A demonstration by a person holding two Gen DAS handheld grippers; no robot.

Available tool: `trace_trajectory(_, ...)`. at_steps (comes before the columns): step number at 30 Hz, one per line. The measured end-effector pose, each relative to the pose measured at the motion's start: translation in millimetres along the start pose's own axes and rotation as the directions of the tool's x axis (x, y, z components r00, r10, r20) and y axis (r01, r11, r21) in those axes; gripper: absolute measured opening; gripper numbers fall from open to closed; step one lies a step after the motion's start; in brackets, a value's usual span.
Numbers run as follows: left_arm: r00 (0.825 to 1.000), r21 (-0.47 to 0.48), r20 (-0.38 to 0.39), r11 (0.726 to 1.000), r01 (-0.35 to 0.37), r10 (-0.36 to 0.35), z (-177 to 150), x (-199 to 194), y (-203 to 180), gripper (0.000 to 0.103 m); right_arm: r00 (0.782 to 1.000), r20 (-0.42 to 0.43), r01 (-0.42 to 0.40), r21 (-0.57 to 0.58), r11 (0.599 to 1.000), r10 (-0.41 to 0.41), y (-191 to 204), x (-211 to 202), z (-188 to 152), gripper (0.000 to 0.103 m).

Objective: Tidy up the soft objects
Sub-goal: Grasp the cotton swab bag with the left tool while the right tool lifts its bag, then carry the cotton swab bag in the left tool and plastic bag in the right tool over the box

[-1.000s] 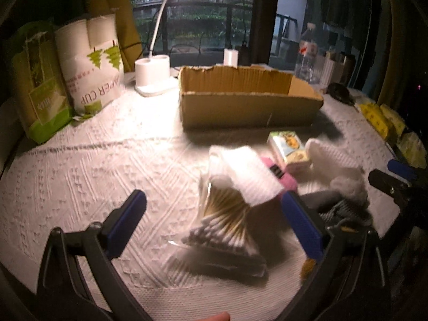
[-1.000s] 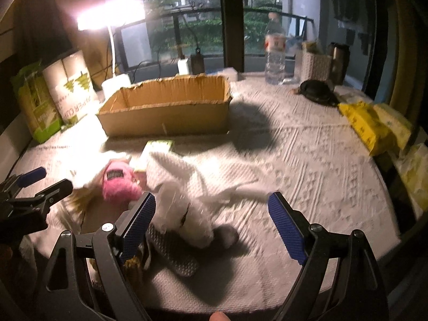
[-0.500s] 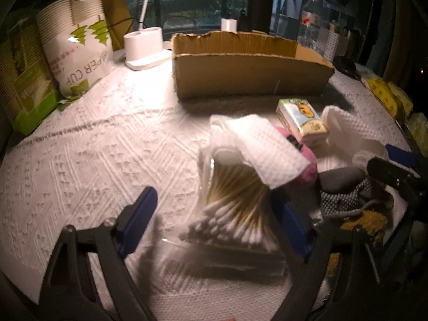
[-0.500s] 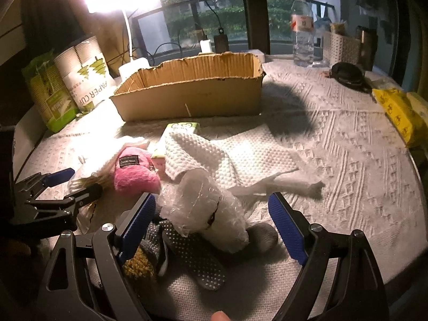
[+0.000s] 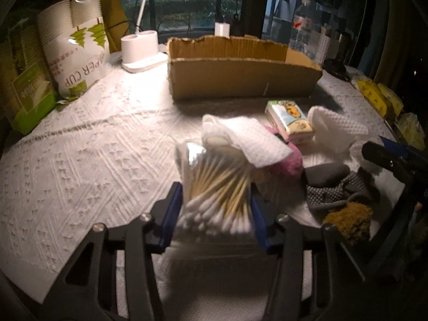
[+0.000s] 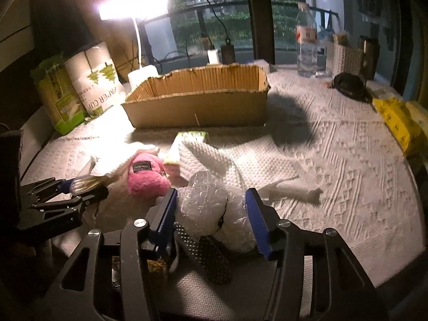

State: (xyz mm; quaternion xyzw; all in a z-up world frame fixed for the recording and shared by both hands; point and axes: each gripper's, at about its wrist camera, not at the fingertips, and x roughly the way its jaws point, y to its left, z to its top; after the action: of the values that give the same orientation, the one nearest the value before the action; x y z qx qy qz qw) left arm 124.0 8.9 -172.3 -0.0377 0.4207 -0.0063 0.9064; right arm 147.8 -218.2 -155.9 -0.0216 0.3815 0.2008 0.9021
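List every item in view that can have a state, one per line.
left gripper: closing, cotton swab bag between its pads
right gripper: closing, bubble wrap bundle between its pads
cotton swab bag: sealed, lying
bubble wrap bundle: crumpled
cardboard box: open-topped
lamp: on
water bottle: upright

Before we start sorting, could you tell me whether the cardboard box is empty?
Cannot tell fully: the cardboard box shows bare inner walls and nothing above its rim, but its floor is hidden.
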Motion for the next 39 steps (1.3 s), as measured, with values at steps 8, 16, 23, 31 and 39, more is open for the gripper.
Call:
trace_trajectory(8, 0.996, -0.022, 0.09, 1.0, -0.004, 0.006, 7.2, -37.0, 4.2, 0.049, 0.998, 0.069, 0.004, -0.02, 1.0, -0.003, 7.3, -26.4, 9.7, 0.054)
trace_trajectory(16, 0.986, -0.024, 0.169, 1.0, 0.002, 0.002, 23.0, -63.5, 3.4, 0.049, 0.989, 0.148, -0.019, -0.051, 0.999, 0.026, 13.2, -57.5, 25.3, 0.054)
trace_trajectory(23, 0.976, -0.012, 0.218, 1.0, 0.013, -0.01, 49.9, -68.7, -2.2, 0.049, 0.98, 0.2, -0.012, -0.068, 0.998, 0.025, 8.2, -65.0, 47.4, 0.054)
trace_trajectory(31, 0.966, 0.02, 0.252, 0.999, 0.046, -0.049, 82.1, -59.3, -18.6, 0.049, 0.971, 0.236, -0.001, -0.074, 0.997, 0.019, -5.9, -56.9, 72.2, 0.054)
trace_trajectory(39, 0.959, 0.049, 0.272, 0.997, 0.066, -0.077, 110.8, -45.2, -34.8, 0.049, 0.966, 0.258, 0.008, -0.079, 0.997, 0.013, -21.7, -38.7, 95.0, 0.054)
